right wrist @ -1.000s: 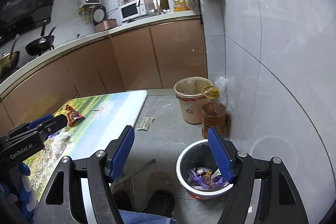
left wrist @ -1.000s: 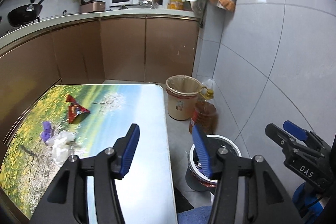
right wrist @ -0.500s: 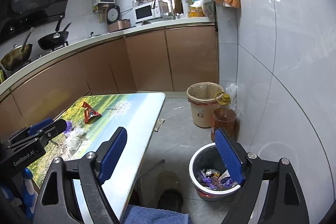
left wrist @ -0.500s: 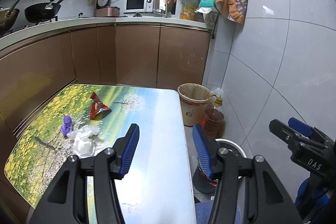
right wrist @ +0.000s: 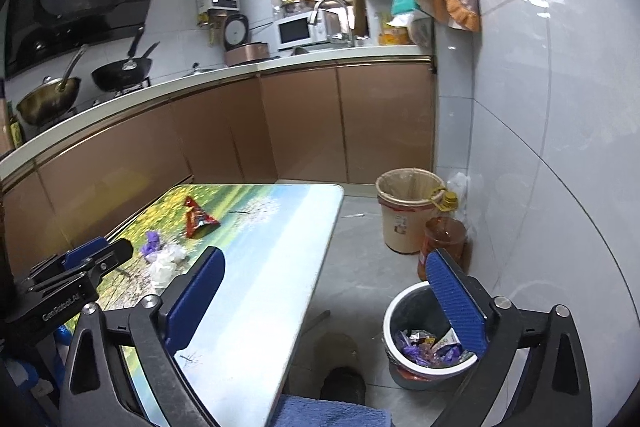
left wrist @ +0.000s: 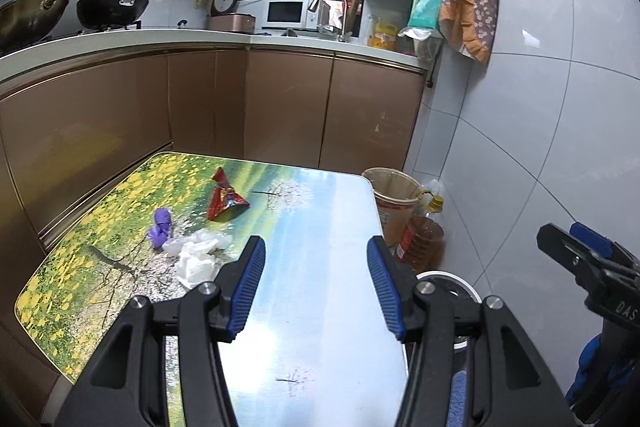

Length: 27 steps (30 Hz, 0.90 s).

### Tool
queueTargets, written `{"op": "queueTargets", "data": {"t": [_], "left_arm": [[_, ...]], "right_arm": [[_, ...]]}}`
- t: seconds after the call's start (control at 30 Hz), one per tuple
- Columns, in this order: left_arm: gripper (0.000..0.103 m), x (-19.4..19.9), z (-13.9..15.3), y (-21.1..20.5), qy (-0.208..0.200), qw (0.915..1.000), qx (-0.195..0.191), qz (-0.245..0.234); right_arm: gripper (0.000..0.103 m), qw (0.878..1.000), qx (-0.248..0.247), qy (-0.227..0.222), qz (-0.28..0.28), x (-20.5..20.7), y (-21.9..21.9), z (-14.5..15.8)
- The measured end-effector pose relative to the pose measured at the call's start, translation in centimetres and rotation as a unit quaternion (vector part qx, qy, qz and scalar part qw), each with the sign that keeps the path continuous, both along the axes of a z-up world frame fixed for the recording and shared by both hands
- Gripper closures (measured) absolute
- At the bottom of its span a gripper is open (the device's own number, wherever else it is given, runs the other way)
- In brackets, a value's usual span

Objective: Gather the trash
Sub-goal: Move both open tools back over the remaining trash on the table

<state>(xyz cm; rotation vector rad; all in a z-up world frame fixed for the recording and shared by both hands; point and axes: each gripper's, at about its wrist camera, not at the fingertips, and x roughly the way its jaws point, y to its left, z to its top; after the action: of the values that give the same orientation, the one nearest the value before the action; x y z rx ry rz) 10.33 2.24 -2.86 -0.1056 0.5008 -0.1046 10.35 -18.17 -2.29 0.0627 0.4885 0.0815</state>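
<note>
On the printed table [left wrist: 304,291] lie a red snack wrapper [left wrist: 225,200], a purple wrapper [left wrist: 160,231] and crumpled white plastic [left wrist: 198,256]. They also show in the right wrist view: the red wrapper [right wrist: 197,218], the purple wrapper [right wrist: 151,243], the white plastic [right wrist: 166,261]. My left gripper [left wrist: 316,285] is open and empty above the table's near half. My right gripper [right wrist: 324,299] is open and empty, over the table's right edge. A grey bin [right wrist: 416,307] with wrappers inside stands on the floor to the right.
A beige lined bin [right wrist: 404,211] and an oil jug [right wrist: 442,239] stand by the tiled wall. Brown cabinets [left wrist: 288,107] run behind the table. Pans [left wrist: 112,7] sit on the stove at the left. A dark object [right wrist: 344,383] lies on the floor below.
Both grippers have risen and tilted up, so more of the kitchen shows. The trash on the table has shifted toward the middle of the left wrist view. Both stay open.
</note>
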Motion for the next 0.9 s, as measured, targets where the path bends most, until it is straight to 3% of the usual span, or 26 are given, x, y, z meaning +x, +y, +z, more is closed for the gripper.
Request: {"op": "queueTargets", "data": {"t": [0.73,0.9], "left_arm": [[0.052,0.4,-2.8,7.0,0.004,0.9985,-0.026,0.048],[0.052,1.1,-4.2,8.7,0.015,0.9976,-0.037,0.057]], "right_arm": [[0.000,0.998,-0.030,-0.001,0.049,1.2,5.8,-0.8],[0.000,0.996,-0.026,0.023,0.083,2.4,8.2,-1.6]]}}
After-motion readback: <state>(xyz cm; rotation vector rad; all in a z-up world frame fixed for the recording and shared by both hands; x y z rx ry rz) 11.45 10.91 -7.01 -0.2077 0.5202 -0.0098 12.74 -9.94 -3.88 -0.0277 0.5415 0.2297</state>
